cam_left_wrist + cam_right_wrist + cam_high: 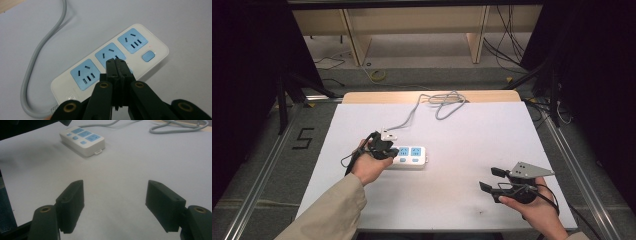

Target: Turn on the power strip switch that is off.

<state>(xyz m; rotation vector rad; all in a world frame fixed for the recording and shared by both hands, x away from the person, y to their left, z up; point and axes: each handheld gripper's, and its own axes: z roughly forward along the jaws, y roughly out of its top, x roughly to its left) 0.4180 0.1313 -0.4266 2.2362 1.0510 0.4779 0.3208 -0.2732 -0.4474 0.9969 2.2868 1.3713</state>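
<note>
Under L gripper [116, 61]: power strip [110, 62], mid socket part-hidden.

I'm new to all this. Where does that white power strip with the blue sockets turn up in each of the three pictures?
High view: the white power strip with blue sockets lies left of centre on the white table, under the left gripper.
Left gripper view: it fills the middle, running diagonally, behind the closed black jaws.
Right gripper view: it sits small at upper left, far beyond the open jaws.
Shared landmark: its grey cable.
</note>
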